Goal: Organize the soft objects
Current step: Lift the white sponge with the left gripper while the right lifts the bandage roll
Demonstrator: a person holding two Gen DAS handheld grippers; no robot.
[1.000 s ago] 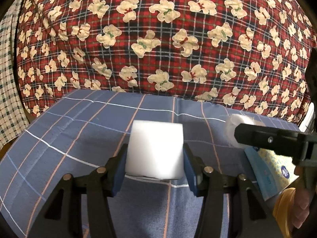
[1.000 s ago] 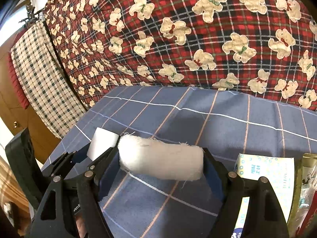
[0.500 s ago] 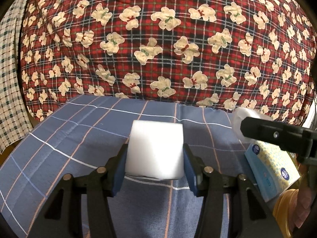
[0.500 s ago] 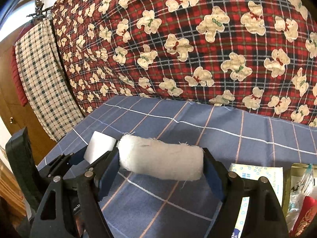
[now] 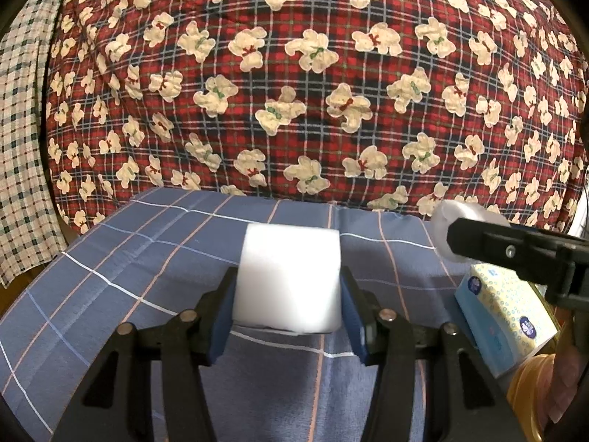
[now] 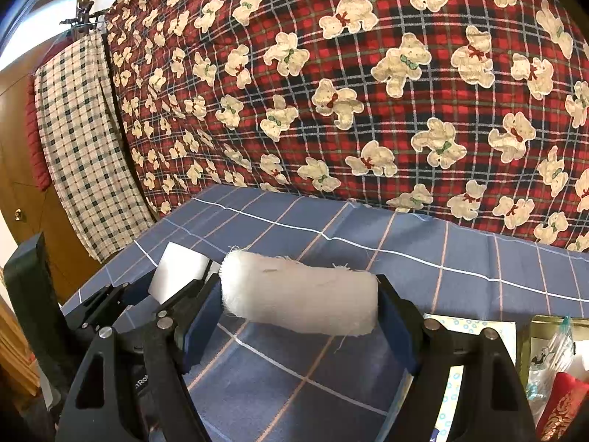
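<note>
The left gripper [image 5: 287, 294] clamps a smooth white foam block [image 5: 289, 276] above the blue checked cloth [image 5: 147, 258]. The right gripper [image 6: 300, 313], level beside it, clamps a frayed white gauze roll [image 6: 300, 294] endwise. A patterned tissue pack [image 5: 508, 313] lies nearby.

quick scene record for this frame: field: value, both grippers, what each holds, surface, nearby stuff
left gripper: shut on white foam block, gripped by its two sides
right gripper: shut on white gauze roll, gripped end to end, frayed threads at its ends
surface: blue checked cloth
backdrop: red plaid bear-print blanket
nearby: tissue pack, lying on the cloth under the right gripper
relative position: left gripper's block visible to the left in the right wrist view
</note>
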